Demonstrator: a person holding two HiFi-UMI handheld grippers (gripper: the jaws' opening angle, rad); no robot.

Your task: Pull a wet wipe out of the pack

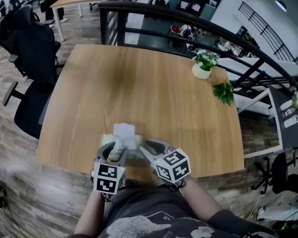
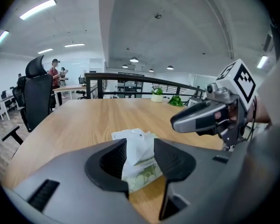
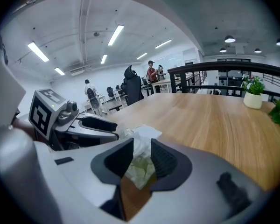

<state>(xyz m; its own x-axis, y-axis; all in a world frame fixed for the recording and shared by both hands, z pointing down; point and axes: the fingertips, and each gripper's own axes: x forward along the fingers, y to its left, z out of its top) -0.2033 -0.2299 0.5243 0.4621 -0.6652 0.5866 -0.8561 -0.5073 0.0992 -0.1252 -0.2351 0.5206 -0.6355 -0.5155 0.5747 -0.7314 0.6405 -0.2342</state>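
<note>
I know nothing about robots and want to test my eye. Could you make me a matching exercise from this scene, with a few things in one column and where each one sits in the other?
Things:
1. wet wipe pack
2. potted plant
3. black office chair
4. black railing

Places, as the head view shows them:
A. on the floor, left of the table
B. beyond the table's far edge
C. on the table, near its far right corner
D. on the table, at its near edge

Pairs: 1-D, 2-C, 3-A, 4-B.
</note>
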